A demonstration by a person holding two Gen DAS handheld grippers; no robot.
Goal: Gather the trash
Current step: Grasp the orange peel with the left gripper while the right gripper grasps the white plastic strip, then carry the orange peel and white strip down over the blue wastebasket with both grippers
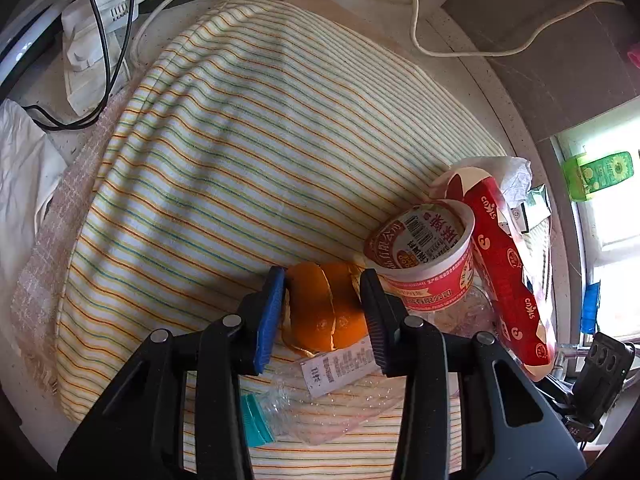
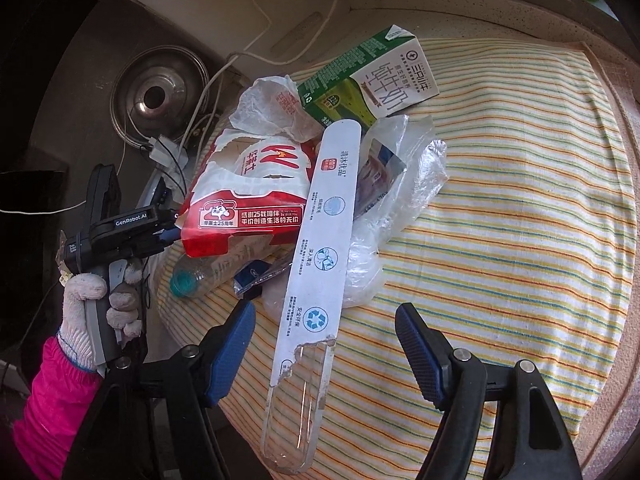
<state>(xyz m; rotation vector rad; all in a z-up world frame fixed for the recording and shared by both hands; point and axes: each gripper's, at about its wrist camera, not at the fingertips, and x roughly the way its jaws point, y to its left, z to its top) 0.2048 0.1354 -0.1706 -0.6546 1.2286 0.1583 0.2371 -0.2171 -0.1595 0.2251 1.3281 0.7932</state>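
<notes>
In the left wrist view my left gripper [image 1: 322,284] has its jaws on both sides of an orange peel [image 1: 324,312], touching or nearly touching it; I cannot tell if it grips. Beside the peel lie a paper cup [image 1: 424,260], a red food box [image 1: 504,268], a clear plastic bottle with a teal cap [image 1: 256,420] and a printed label. In the right wrist view my right gripper [image 2: 324,328] is open over a long white toothbrush package [image 2: 320,256]. Behind it sit the red box [image 2: 248,196], a clear plastic bag [image 2: 400,200] and a green milk carton [image 2: 372,76].
Everything lies on a striped cloth [image 1: 256,152] over a round table. White cables [image 1: 460,48] and a power strip [image 1: 96,40] sit at the far edge. A metal pot lid [image 2: 160,92] lies off the table. The gloved left hand [image 2: 104,304] holds its gripper at the table's left.
</notes>
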